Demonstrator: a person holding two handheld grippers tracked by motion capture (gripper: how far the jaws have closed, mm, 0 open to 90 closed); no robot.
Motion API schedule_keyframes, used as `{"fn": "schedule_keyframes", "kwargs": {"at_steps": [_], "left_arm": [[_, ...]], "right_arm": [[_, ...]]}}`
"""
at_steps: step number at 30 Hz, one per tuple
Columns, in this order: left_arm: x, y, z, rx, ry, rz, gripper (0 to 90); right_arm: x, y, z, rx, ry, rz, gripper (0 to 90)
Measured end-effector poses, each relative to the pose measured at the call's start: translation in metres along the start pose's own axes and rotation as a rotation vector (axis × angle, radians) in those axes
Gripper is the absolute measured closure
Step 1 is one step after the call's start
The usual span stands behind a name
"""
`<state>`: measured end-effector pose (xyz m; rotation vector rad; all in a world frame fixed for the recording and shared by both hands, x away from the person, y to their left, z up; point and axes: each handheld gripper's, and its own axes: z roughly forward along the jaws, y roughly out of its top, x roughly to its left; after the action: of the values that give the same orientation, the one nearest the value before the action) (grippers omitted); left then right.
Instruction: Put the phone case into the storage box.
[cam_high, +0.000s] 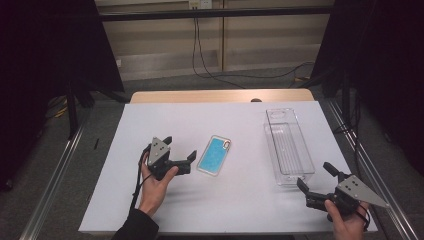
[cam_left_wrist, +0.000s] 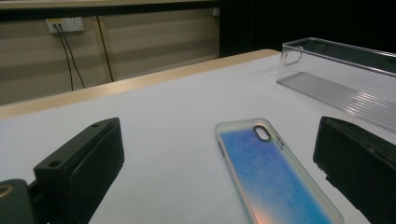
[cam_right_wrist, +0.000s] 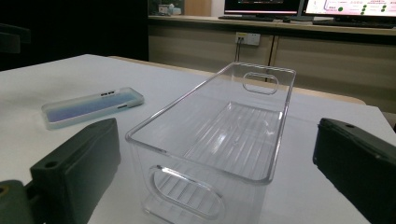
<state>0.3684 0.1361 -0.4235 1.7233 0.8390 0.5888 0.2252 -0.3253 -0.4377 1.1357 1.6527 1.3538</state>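
Over at about 8 o'clock on the white table, the left gripper sits in a hand with its jaws spread wide and nothing in them, pointing toward 3 o'clock. Just beside it, dead center, a blue phone case lies flat on its own. Further right, around 3 o'clock, there's a clear plastic bin, empty. Down at 5 o'clock the right gripper is wide open too, aimed at the bin's near end.

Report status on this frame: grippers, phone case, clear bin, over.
Left gripper open, jaws aimed at phone case, not touching. Right gripper open, empty, facing clear bin. Case flat on table, bin empty. Nothing between them.
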Motion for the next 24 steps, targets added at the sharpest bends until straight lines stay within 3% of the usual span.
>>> {"fn": "schedule_keyframes", "kwargs": {"at_steps": [4, 7, 11, 13, 16, 21, 24], "left_arm": [[0.0, 0.005, 0.008, -0.002, 0.02, 0.013, 2.8], [-0.001, 0.007, 0.016, 0.019, 0.007, 0.014, 3.4], [-0.003, 0.012, 0.024, 0.015, 0.003, -0.017, 3.9], [-0.003, 0.016, 0.028, 0.056, -0.004, -0.017, 4.2], [-0.002, 0.019, 0.034, 0.065, -0.009, -0.055, 4.2], [-0.002, 0.024, 0.045, 0.142, -0.021, -0.057, 3.3], [-0.004, 0.026, 0.054, 0.189, -0.032, -0.027, 3.6]], "right_arm": [[0.0, 0.0, 0.0, 0.0, -0.003, -0.001, 0.5], [0.0, 0.0, 0.0, 0.0, -0.004, -0.002, 0.5], [0.0, 0.0, 0.0, 0.0, -0.005, -0.003, 0.5], [-0.001, 0.0, 0.0, 0.001, -0.004, -0.002, 0.5], [-0.001, 0.0, 0.0, 0.0, -0.004, -0.001, 0.5], [0.0, 0.0, 0.0, 0.002, -0.003, -0.004, 0.5], [0.0, 0.0, 0.0, 0.0, -0.003, -0.003, 0.5]]}}
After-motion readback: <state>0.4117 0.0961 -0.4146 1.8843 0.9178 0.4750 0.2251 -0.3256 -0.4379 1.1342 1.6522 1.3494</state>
